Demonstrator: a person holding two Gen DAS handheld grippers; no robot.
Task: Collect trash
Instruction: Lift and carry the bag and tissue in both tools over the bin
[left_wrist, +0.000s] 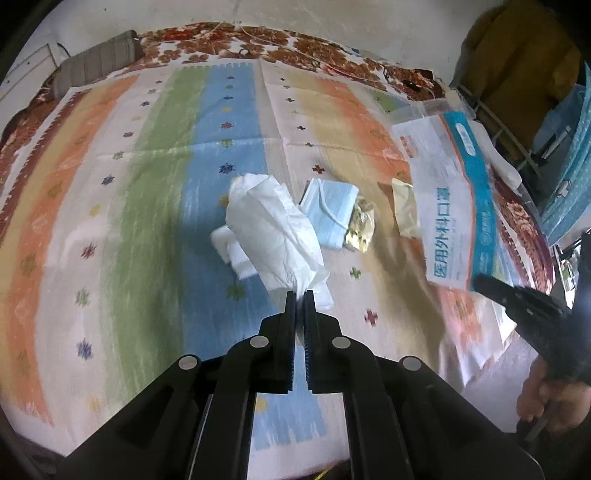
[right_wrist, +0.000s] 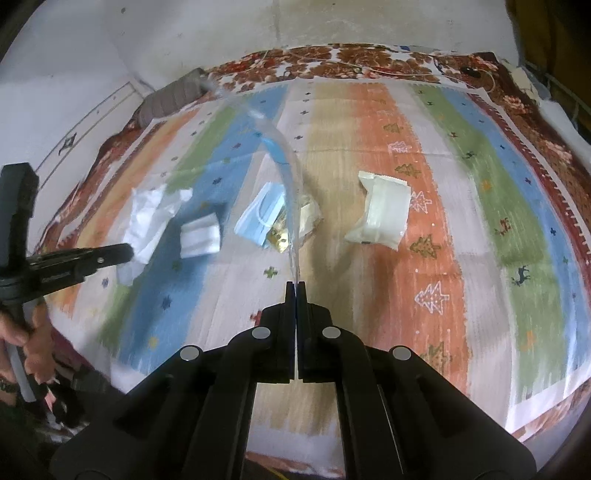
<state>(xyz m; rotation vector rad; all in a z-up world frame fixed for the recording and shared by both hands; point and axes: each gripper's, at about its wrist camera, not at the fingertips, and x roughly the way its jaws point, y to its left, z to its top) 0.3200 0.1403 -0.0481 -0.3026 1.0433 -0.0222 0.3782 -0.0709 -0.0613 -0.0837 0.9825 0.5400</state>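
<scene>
while clamped in left claw (left_wrist: 300, 292), crumpled white tissue (left_wrist: 273, 229)

Crumpled matt white tissue paper (left_wrist: 273, 232) contrasts with a glossy printed plastic mask bag (left_wrist: 448, 192), a soft pleated blue nonwoven face mask (right_wrist: 262, 216), shiny gold foil wrapper (left_wrist: 360, 229) and the matt woven striped cloth (left_wrist: 147, 221).

Both grippers, left (left_wrist: 300, 291) and right (right_wrist: 295, 282), are matte black, with flat ribbed pads and four round silver pins behind the jaws on angled linkage arms.
</scene>
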